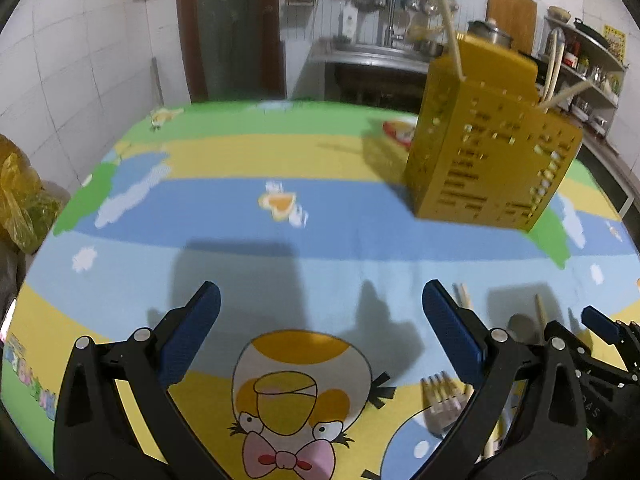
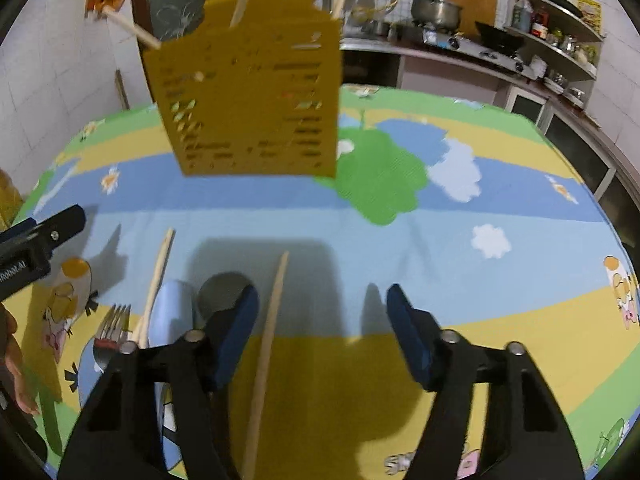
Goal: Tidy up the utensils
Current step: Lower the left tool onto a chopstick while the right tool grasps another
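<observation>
Bright cartoon colours under my black and blue tools

My left hand-held gripper point(image 1: 320, 320) and right hand-held gripper point(image 2: 322, 320) are black with dark blue pads. Beneath them the tabletop point(image 1: 240, 200) wears a cloth banded green, yellow, blue and pale blue, with white clouds and cartoon figures. Ahead stands a mustard-yellow utensil holder point(image 1: 492, 152) pierced with slots, holding pale cream chopsticks point(image 1: 450, 32). Beside my right one lie a silver fork point(image 2: 110, 330) and a pale wooden chopstick point(image 2: 266, 356).
</observation>
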`<state>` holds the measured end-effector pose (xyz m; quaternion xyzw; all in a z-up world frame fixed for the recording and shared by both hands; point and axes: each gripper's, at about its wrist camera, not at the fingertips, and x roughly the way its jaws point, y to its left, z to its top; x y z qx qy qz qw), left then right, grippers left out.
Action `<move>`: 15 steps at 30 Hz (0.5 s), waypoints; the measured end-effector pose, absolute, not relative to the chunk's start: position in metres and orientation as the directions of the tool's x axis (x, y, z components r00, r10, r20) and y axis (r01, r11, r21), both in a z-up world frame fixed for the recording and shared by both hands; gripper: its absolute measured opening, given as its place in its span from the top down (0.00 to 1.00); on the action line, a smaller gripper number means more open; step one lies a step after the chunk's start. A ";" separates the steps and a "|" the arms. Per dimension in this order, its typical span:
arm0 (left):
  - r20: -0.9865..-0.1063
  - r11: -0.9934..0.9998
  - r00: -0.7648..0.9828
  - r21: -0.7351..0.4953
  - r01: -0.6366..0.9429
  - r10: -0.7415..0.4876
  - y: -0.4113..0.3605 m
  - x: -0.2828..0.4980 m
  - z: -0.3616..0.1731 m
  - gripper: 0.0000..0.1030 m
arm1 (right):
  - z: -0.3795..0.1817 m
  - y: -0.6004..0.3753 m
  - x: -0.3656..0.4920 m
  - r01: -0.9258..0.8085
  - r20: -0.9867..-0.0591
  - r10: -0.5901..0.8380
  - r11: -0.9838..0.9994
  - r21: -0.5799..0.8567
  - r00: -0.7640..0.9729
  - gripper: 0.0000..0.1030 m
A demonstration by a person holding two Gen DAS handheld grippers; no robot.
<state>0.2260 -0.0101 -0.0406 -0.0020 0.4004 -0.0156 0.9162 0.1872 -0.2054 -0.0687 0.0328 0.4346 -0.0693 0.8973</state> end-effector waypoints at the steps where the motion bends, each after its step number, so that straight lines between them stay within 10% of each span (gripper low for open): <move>1: -0.738 1.000 0.674 -0.013 0.028 -0.029 -0.010 0.227 -0.044 0.05 | -0.071 -0.204 0.188 0.153 -0.790 -0.090 0.988 0.005 0.606 0.48; 10: -0.748 0.999 0.662 -0.027 0.036 -0.044 -0.019 0.227 -0.043 0.05 | -0.073 -0.195 0.192 0.141 -0.782 -0.071 0.990 0.022 0.619 0.90; 15: -0.760 0.998 0.647 -0.036 0.059 -0.066 -0.034 0.226 -0.043 0.05 | -0.070 -0.204 0.188 0.138 -0.779 -0.062 0.990 0.032 0.624 0.94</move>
